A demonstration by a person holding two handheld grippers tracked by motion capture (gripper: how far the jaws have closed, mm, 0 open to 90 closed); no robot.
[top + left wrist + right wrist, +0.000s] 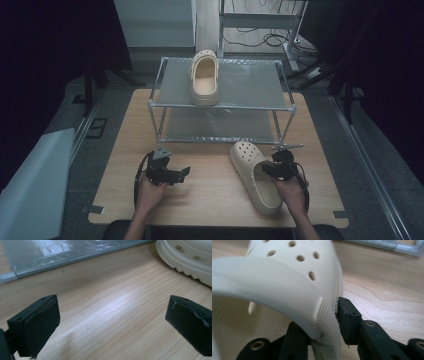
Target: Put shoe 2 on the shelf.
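Two cream perforated foam clogs here, plus two black hand-held grippers. Over at 8 o'clock on the light wooden table, the left gripper has its jaws spread wide with nothing between them, just bare wood. Up at 12 o'clock, one clog sits on the top shelf of the silver metal-frame rack. At 4 o'clock, the right gripper is clamped on the side wall of the second clog, which lies on the table in front of the rack.

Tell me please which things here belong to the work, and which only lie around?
In the work:
clog on the table, its side wall pinched by the right gripper
clog on the rack
shelf rack

Lying around:
cables on the floor behind
left gripper, open, idle
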